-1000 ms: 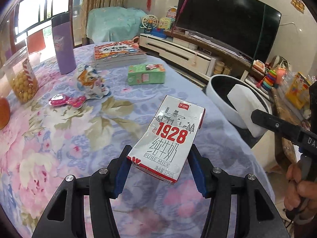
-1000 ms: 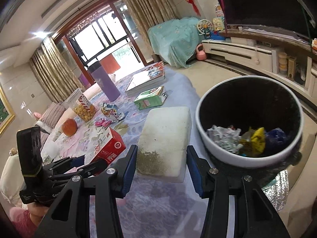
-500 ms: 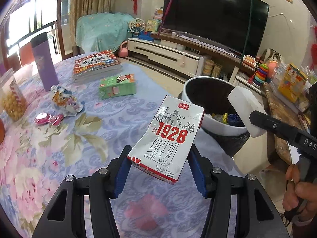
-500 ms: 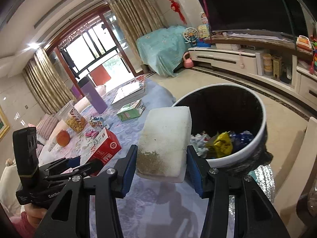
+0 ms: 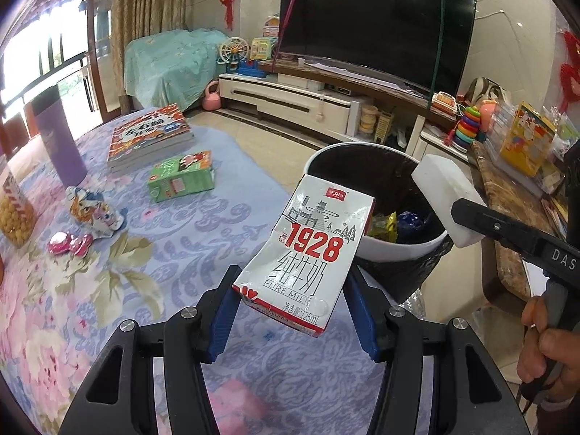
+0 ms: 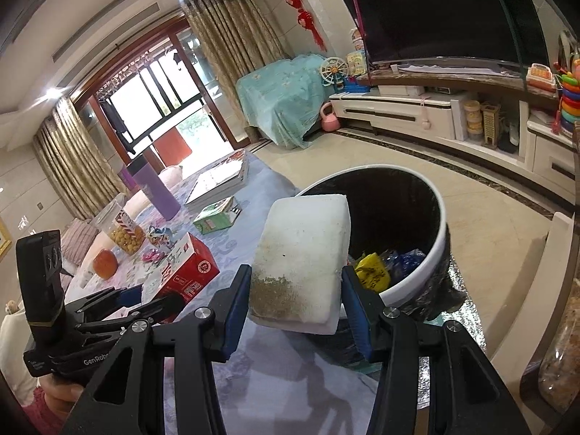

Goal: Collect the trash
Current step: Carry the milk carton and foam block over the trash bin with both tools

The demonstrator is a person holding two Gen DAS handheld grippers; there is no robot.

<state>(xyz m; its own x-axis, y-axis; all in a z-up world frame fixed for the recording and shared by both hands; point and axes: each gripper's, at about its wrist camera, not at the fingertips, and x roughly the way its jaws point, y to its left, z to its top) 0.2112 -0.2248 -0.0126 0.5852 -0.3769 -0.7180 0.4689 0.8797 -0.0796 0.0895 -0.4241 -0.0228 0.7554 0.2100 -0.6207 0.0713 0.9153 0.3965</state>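
Note:
My left gripper [image 5: 290, 311] is shut on a crumpled white "1928" milk carton [image 5: 308, 257] and holds it above the table's edge, just short of the trash bin [image 5: 398, 246]. My right gripper [image 6: 295, 311] is shut on a dirty white foam block [image 6: 301, 253] and holds it at the near rim of the same white bin [image 6: 431, 253], which has wrappers inside. The block also shows in the left wrist view [image 5: 447, 195], over the bin's right rim. The carton shows red in the right wrist view [image 6: 185, 272].
On the floral tablecloth [image 5: 108, 272] lie a green carton [image 5: 181, 177], a crumpled wrapper [image 5: 96, 210], a pink wrapper [image 5: 69, 244], stacked books [image 5: 148, 137], a purple tumbler [image 5: 59, 137] and a snack jar [image 5: 14, 210]. A TV cabinet [image 5: 308, 105] stands behind.
Both grippers have moved with their loads toward the bin. The bin now sits closer and more under the foam block; the table items have slid left and away.

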